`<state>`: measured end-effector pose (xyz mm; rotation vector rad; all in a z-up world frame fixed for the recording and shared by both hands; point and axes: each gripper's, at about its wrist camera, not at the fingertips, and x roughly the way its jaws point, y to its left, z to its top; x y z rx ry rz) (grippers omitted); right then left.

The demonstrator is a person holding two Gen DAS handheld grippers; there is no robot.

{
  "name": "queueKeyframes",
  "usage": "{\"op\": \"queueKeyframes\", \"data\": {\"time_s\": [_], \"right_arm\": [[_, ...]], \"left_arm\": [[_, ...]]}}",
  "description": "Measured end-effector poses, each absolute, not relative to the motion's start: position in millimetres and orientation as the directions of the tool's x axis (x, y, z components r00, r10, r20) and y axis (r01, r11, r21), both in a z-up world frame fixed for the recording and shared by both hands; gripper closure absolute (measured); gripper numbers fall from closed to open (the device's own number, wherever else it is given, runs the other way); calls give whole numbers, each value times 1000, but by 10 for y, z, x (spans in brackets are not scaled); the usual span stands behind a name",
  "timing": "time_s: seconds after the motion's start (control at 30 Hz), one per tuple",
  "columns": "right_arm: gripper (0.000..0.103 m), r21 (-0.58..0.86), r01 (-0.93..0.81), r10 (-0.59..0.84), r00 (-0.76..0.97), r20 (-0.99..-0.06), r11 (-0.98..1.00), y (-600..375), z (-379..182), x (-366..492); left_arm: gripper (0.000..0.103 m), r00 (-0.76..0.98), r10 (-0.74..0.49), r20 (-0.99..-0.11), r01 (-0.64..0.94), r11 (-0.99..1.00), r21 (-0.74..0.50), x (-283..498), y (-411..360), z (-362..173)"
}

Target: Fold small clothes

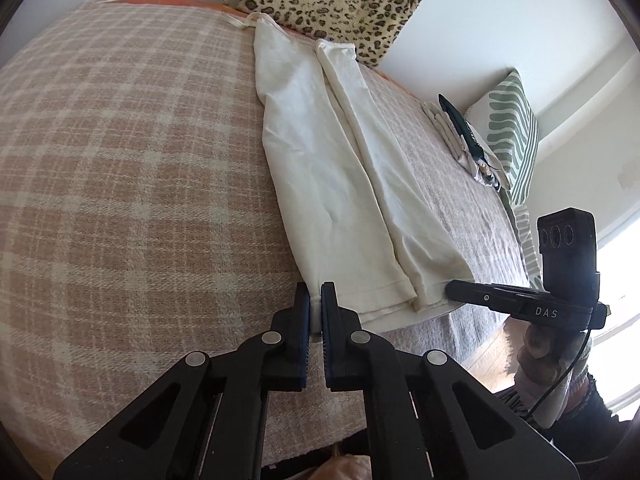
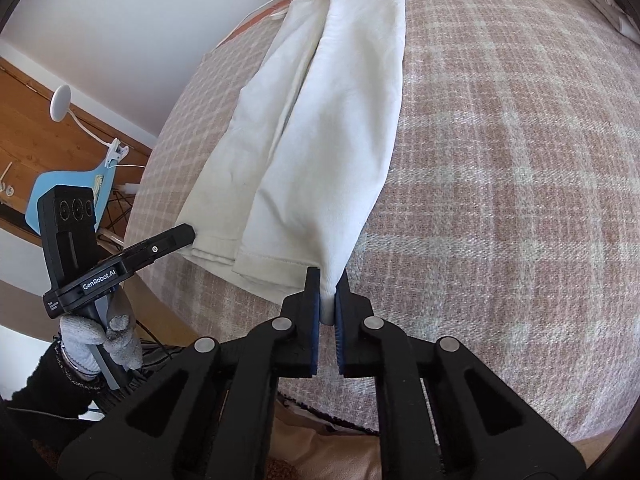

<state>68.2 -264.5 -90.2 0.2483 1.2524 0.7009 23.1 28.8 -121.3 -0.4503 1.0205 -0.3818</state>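
A pair of white trousers (image 1: 332,184) lies flat on the pink plaid blanket (image 1: 120,160), waistband far, hems near. My left gripper (image 1: 316,300) is shut on the near left hem corner. My right gripper (image 2: 328,284) is shut on the near right hem corner; it also shows in the left wrist view (image 1: 452,290) at the right leg's hem. The trousers (image 2: 320,120) fill the middle of the right wrist view, where the left gripper (image 2: 191,233) touches the left hem.
A leopard-print cushion (image 1: 340,4) lies beyond the waistband. A green-striped pillow (image 1: 516,136) and a small stack of folded clothes (image 1: 460,136) sit at the far right. A blue chair (image 2: 68,192) with a clip lamp stands beside the bed.
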Motion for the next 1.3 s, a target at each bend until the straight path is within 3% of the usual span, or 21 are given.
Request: {"op": "queueKeyframes", "data": {"time_s": [0.17, 0.33, 0.93, 1.0, 1.07, 1.1, 1.17, 1.2, 1.23, 1.3], "right_arm": [[96, 458, -421, 549, 120, -827, 783, -2453, -1002, 559], [96, 504, -394, 588, 125, -799, 769, -2517, -928, 631], [96, 450, -432, 544, 120, -830, 782, -2519, -1008, 522], [96, 478, -414, 567, 120, -815, 775, -2549, -987, 517], [96, 502, -419, 593, 117, -797, 757, -2629, -922, 524], [94, 509, -423, 604, 120, -788, 749, -2657, -882, 523], [82, 527, -427, 627, 132, -768, 735, -2729, -799, 527], [65, 531, -429, 636, 146, -758, 731, -2770, -750, 530], [55, 528, -433, 641, 169, -749, 731, -2827, -699, 533], [54, 523, -437, 645, 199, -738, 732, -2873, -612, 541]], "left_arm": [[99, 446, -498, -744, 85, 851, -519, 218, 280, -1343], [99, 464, -501, -730, 115, 852, -511, 221, 277, -1237], [99, 434, -486, -759, 170, 871, -461, 153, 99, -1282], [97, 421, -487, -765, 169, 871, -462, 150, 117, -1272], [89, 411, -479, -775, 157, 875, -457, 148, 160, -1247], [88, 419, -473, -775, 156, 878, -452, 146, 186, -1223], [88, 454, -455, -766, 153, 887, -437, 135, 256, -1158], [88, 465, -450, -762, 149, 889, -433, 140, 293, -1126], [88, 477, -453, -753, 144, 886, -442, 148, 337, -1090], [84, 501, -453, -738, 129, 882, -453, 169, 419, -1024]]}}
